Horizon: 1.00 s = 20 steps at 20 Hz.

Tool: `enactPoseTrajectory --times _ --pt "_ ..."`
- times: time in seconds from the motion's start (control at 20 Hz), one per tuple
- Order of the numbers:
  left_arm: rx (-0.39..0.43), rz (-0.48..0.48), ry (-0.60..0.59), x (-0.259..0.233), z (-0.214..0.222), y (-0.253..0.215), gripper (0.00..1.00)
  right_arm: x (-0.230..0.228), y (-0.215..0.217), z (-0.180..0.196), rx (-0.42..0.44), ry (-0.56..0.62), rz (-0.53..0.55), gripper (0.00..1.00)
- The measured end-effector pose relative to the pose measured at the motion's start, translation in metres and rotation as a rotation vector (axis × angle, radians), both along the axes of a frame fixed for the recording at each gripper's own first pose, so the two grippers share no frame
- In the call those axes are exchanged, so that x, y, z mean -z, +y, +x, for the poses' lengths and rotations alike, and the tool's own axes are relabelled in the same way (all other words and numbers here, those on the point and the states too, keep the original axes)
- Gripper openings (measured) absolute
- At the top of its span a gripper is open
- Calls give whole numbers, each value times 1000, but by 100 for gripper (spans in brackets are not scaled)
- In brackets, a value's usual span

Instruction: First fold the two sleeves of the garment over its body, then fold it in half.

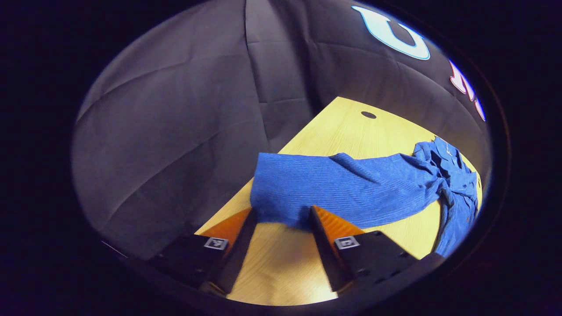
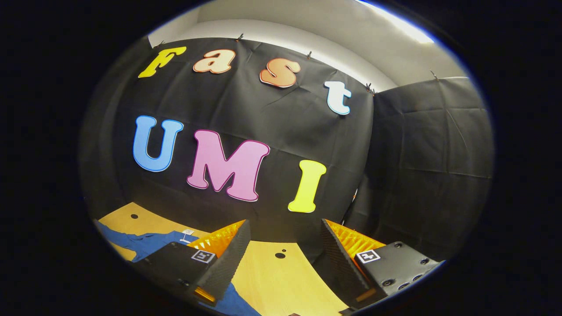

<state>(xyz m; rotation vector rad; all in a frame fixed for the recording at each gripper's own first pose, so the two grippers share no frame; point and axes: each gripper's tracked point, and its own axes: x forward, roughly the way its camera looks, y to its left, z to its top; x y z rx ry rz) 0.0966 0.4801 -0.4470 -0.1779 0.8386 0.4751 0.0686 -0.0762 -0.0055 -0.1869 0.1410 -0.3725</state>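
Blue garment point(image 1: 351, 188) is spread across the wooden table point(image 1: 281, 267). Left gripper point(image 1: 283, 219) is held wide at its near edge; right gripper point(image 2: 285, 245) wide, holding nothing. The sleeve hem should be pinched fully before lifting.

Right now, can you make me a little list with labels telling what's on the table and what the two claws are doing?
garment: blue striped shirt, lying rumpled across the table, not folded yet
table: light wooden table with a round hole
left claw: left claw open, fingers low either side of the shirt's near edge, not pinching it
right claw: right claw open, holding nothing, pointed at the booth wall
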Motion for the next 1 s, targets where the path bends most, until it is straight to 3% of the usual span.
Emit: enactPoseTrajectory --times 0.1,0.3,0.35,0.4,0.55,0.6,0.65,1.0 --pt "6 -22 -9 -4 -1 3 51 6 -3 -1 6 12 23 93" --pt "-39 -120 -16 -9 2 4 0 20 -6 -5 16 49 72 93" --pt "-26 -120 8 -8 2 5 0 19 -6 -6 16 44 79 93" --pt "-25 -120 36 -7 4 7 0 17 -7 -7 18 37 84 100" --pt "0 -142 90 -14 7 -2 0 16 -13 -12 33 32 89 100" --pt "10 -165 83 -19 9 -8 0 17 -14 -14 35 31 90 93" --pt "17 -179 68 -26 13 -13 0 17 -15 -15 36 31 91 100" --pt "66 -251 -32 -73 39 -57 0 26 -29 -27 49 48 120 100"
